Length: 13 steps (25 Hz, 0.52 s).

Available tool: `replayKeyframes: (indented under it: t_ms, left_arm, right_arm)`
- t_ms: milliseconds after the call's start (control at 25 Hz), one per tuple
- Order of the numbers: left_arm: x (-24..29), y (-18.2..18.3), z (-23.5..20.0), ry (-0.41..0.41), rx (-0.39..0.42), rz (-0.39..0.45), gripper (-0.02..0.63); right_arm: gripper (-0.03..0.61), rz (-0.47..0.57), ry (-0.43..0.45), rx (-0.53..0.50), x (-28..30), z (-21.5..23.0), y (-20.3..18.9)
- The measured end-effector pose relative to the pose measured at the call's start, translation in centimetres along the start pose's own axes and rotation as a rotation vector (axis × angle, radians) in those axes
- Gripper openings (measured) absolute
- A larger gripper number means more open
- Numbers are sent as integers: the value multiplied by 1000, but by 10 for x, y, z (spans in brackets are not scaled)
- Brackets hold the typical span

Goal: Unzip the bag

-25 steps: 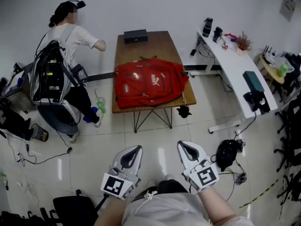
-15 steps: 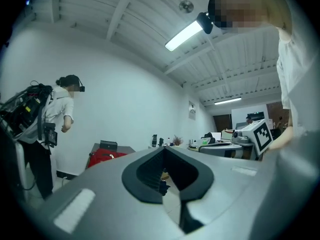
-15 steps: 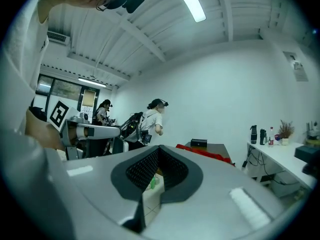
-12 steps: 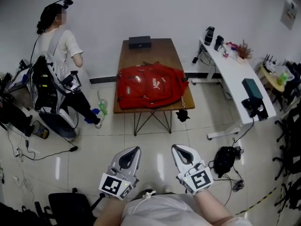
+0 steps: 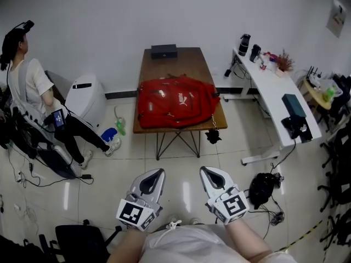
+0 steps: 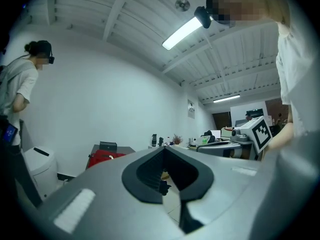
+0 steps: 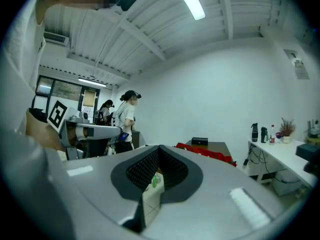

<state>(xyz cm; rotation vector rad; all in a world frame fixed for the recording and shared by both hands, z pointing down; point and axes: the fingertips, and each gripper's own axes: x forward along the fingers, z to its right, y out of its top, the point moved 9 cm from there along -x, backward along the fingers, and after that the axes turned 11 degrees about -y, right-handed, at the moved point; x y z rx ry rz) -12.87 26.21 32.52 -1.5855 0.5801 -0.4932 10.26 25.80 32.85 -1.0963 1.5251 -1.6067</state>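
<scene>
The red backpack lies flat on a wooden table across the room, well ahead of both grippers. It shows small in the left gripper view as the red backpack, and in the right gripper view as the red backpack. My left gripper and right gripper are held side by side close to my body, above the tiled floor. Each has its jaws together at the tips, with nothing held. The same shows for the left gripper and the right gripper in their own views.
A black box sits at the table's far end. A white desk with bottles and gear stands at the right, a black bag on the floor by it. A person is at the left beside a white bin.
The person at the left has moved further left, uncovering the white bin. Both grippers have stayed almost still and shut.
</scene>
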Motion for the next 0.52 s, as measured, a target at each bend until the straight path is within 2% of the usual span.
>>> replayKeyframes:
  t_ms: [200, 320, 520]
  left_arm:
    - [-3, 1, -2, 2, 4, -5, 8]
    - [-2, 1, -3, -9, 8, -5, 8]
    - [1, 2, -3, -34, 57, -29, 8]
  right_arm:
    - [6, 33, 18, -10, 4, -3, -2]
    - [6, 5, 7, -10, 6, -4, 2]
    - [6, 27, 5, -11, 11, -4, 0]
